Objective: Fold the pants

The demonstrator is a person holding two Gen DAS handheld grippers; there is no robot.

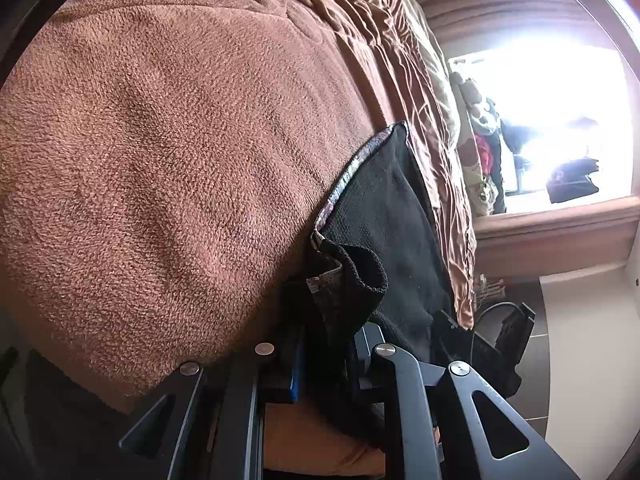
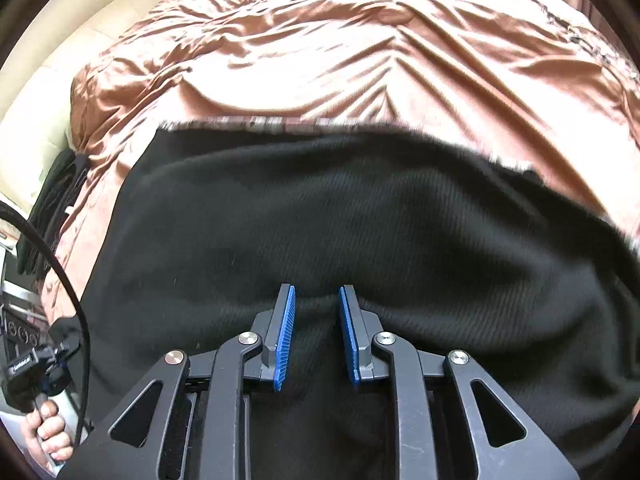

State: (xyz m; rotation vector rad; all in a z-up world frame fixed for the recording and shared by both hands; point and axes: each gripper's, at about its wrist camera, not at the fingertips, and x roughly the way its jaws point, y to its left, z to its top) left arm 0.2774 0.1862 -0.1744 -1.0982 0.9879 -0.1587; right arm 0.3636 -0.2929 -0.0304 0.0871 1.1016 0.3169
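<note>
Blue ribbed pads of the right hand-held gripper (image 2: 317,336) fill the bottom of the right wrist view, standing narrowly apart with a raised ridge of the black pants (image 2: 360,216) pinched up between them; the pads appear to bear on that ridge, so this reads as a grip on the cloth. The left hand-held gripper (image 1: 324,360) is likewise nearly closed, with a bunched edge of the pants (image 1: 384,208) caught between its fingers, a grey patterned lining or waistband showing along the fabric's rim.

The pants lie on the bed, across the rust-coloured satin bedspread (image 2: 340,52), with a brown fleece blanket (image 1: 160,140) beside them in the left view. From the right view the garment spreads as one broad dark panel with a fairly straight far edge, the patterned band peeking out under it, which suggests that at least one fold is already laid over. How many layers lie there cannot be told.

Judged from this, the task is part-way: both hands hold an edge, apparently ready to carry it across for a further fold. A final smoothing and tidy stack remain to be done.
</note>
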